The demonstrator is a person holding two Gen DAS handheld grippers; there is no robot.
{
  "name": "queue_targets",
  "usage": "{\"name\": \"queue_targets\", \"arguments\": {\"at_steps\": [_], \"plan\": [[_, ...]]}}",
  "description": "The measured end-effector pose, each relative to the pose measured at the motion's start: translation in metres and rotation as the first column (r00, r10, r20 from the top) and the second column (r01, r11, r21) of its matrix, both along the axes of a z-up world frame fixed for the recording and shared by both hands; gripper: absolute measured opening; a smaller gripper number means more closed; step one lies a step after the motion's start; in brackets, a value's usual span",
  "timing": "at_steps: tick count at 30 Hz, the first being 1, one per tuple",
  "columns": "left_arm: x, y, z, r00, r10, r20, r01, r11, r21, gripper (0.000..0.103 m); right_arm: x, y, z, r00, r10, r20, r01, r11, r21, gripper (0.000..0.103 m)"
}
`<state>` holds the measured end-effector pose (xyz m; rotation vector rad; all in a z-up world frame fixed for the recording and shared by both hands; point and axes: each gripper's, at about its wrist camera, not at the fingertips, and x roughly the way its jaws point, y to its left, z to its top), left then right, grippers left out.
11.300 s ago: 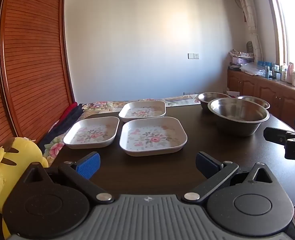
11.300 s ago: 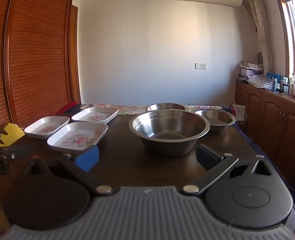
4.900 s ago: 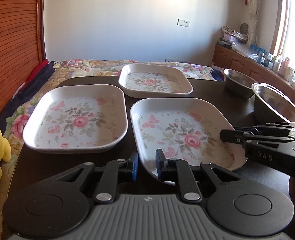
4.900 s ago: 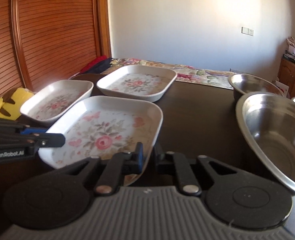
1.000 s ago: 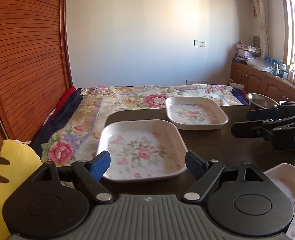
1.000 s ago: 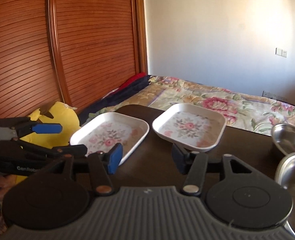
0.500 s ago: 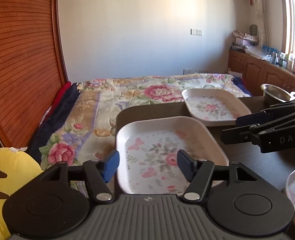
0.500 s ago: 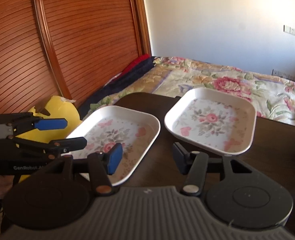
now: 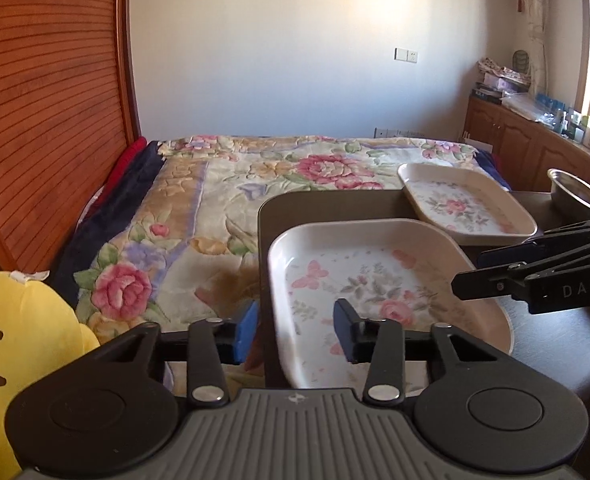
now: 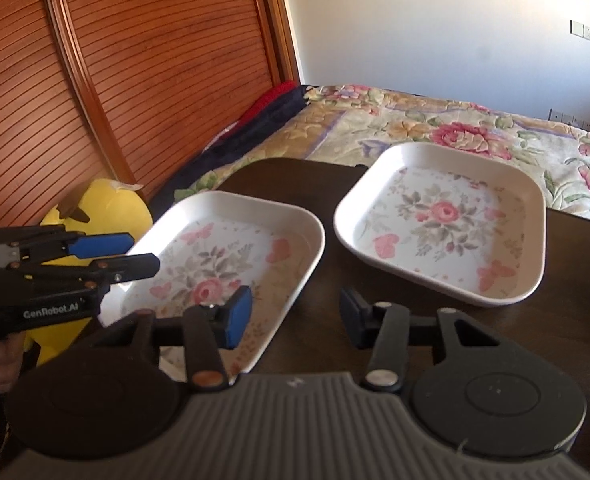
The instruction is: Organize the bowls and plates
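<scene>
Yellow plush toy (image 10: 99, 208) off desk's left edge. Left gripper (image 9: 295, 330) part open, straddling left rim of near floral plate (image 9: 375, 276), not clamped; plate at desk's (image 9: 327, 206) left edge. Right gripper (image 10: 295, 314) part open, holding nothing, straddling same plate's right rim. Second floral plate (image 10: 447, 220) beside it toward far edge, apart. Steel bowl (image 9: 575, 194) at far right.

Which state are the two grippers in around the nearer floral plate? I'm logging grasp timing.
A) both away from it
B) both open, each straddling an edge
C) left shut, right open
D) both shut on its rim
B: the left gripper has open jaws either side of the nearer floral plate's left rim, and the right gripper stands open across its right edge; neither pinches it.
</scene>
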<state>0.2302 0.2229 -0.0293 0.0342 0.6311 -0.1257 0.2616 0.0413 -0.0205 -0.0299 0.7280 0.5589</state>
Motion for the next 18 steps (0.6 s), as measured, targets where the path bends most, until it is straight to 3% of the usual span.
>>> {"name": "queue_targets", "arguments": {"at_steps": [5, 10, 14, 18], "plan": [[0.0011, 0.0040, -0.0073, 1.000, 0.010, -0.012, -0.010, 1.000, -0.017, 0.032, 0.0028, 0.0019, -0.0018, 1.000, 0.003, -0.015, -0.003, 1.000, -0.003, 0.036], [0.0005, 0.0042, -0.0071, 1.000, 0.013, -0.011, -0.013, 1.000, -0.025, 0.030, 0.0032, 0.0037, -0.0027, 1.000, 0.008, -0.021, -0.008, 1.000, -0.012, 0.029], [0.0010, 0.0043, -0.0070, 1.000, 0.008, -0.012, -0.009, 0.999, -0.037, 0.020, 0.0036, 0.0047, -0.0031, 1.000, 0.015, -0.026, -0.015, 1.000, -0.009, 0.020], [-0.0012, 0.0032, -0.0072, 1.000, 0.014, -0.013, -0.015, 0.999, -0.041, 0.017, 0.0027, 0.0054, -0.0034, 0.999, 0.022, -0.031, -0.022, 1.000, -0.009, 0.017]]}}
